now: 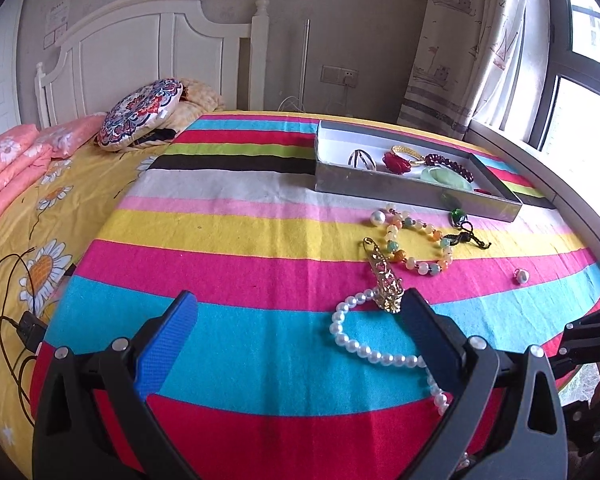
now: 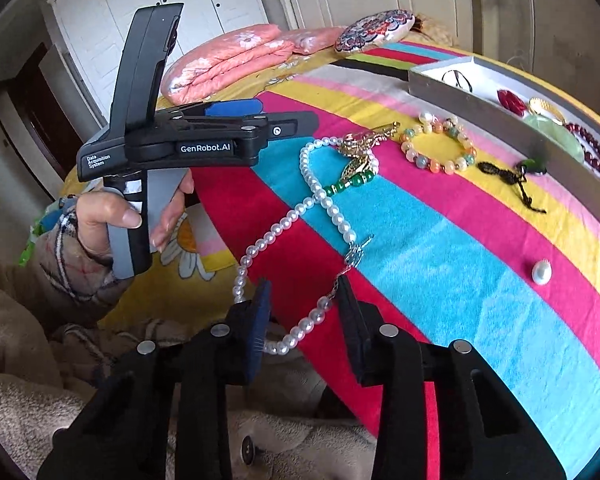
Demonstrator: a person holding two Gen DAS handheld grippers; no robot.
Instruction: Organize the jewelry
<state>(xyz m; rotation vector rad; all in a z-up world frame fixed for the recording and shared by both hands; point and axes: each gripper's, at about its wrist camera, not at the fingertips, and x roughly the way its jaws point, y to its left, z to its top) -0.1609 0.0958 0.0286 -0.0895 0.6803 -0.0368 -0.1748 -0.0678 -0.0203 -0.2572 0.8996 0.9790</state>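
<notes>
Pearl necklace (image 2: 324,200) between open right hand-held gripper (image 2: 302,300)

White pearl necklace (image 2: 320,200) snakes across the striped cloth (image 1: 228,240); beaded bracelet (image 1: 416,248) lies near the grey tray (image 1: 416,192) of jewelry.

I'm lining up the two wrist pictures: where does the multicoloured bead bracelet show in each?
Left wrist view: the multicoloured bead bracelet lies right of centre on the striped cloth, just in front of the grey tray.
Right wrist view: the bracelet sits upper right of centre, left of the tray.
Shared landmark: the white pearl necklace.
</notes>
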